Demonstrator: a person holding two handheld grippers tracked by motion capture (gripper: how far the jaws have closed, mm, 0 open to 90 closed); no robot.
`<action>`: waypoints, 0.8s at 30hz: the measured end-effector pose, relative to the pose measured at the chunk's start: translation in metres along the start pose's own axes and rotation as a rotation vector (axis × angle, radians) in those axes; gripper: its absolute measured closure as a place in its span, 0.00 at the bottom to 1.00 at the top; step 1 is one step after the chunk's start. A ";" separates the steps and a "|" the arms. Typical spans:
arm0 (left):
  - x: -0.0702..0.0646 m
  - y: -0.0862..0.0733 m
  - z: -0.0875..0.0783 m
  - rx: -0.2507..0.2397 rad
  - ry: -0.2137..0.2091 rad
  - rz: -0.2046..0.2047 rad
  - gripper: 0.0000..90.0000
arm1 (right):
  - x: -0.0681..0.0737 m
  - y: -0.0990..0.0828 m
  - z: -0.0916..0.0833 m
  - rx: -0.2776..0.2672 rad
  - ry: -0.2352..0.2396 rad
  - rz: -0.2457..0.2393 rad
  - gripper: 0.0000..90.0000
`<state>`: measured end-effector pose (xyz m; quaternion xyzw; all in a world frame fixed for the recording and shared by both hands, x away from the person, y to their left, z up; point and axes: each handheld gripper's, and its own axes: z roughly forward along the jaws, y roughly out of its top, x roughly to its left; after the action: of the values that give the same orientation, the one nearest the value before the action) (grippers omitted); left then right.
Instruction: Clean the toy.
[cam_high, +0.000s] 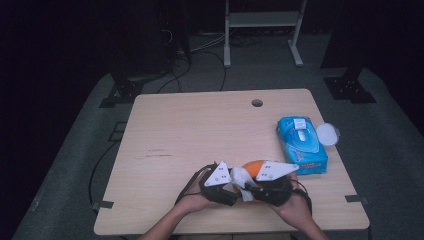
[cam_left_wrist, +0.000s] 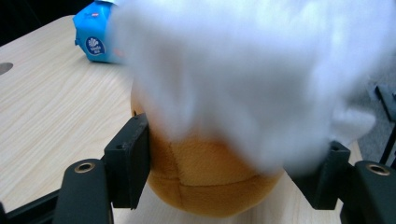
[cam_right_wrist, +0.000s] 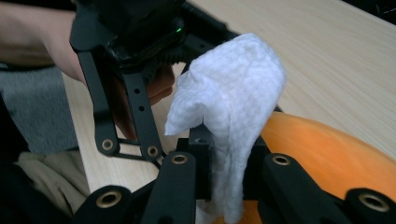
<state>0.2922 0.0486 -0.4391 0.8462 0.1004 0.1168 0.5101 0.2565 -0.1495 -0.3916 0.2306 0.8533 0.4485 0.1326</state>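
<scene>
An orange plush ball (cam_high: 254, 165) rests on the table near its front edge, between my two grippers. My left gripper (cam_high: 231, 192) comes from the left. In the left gripper view its jaws (cam_left_wrist: 229, 168) press the ball (cam_left_wrist: 205, 186) from both sides, though the far pad is partly hidden by a white wipe (cam_left_wrist: 243, 70). My right gripper (cam_high: 252, 190) comes from the right and is shut (cam_right_wrist: 224, 154) on that wipe (cam_right_wrist: 233, 88), which hangs over the ball (cam_right_wrist: 322, 154). The left gripper's frame (cam_right_wrist: 130, 93) stands just behind it.
A blue pack of wet wipes (cam_high: 301, 145) lies at the table's right edge, with a round white lid (cam_high: 327, 134) beside it. The wooden table (cam_high: 190, 130) has a cable hole (cam_high: 257, 103) at the back. A white stand (cam_high: 262, 20) is beyond the table.
</scene>
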 end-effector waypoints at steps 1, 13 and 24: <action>0.001 -0.001 -0.001 0.000 -0.003 -0.002 0.33 | 0.002 0.000 0.003 0.010 -0.006 -0.011 0.88; 0.008 -0.001 -0.001 -0.074 -0.071 -0.097 0.14 | -0.031 -0.009 -0.029 -0.020 -0.104 0.101 0.88; -0.003 0.000 -0.001 -0.038 -0.056 0.003 0.32 | 0.006 0.005 0.009 0.044 -0.033 0.000 0.89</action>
<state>0.2887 0.0485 -0.4393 0.8395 0.0824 0.0958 0.5284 0.2563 -0.1374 -0.3922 0.2406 0.8608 0.4256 0.1415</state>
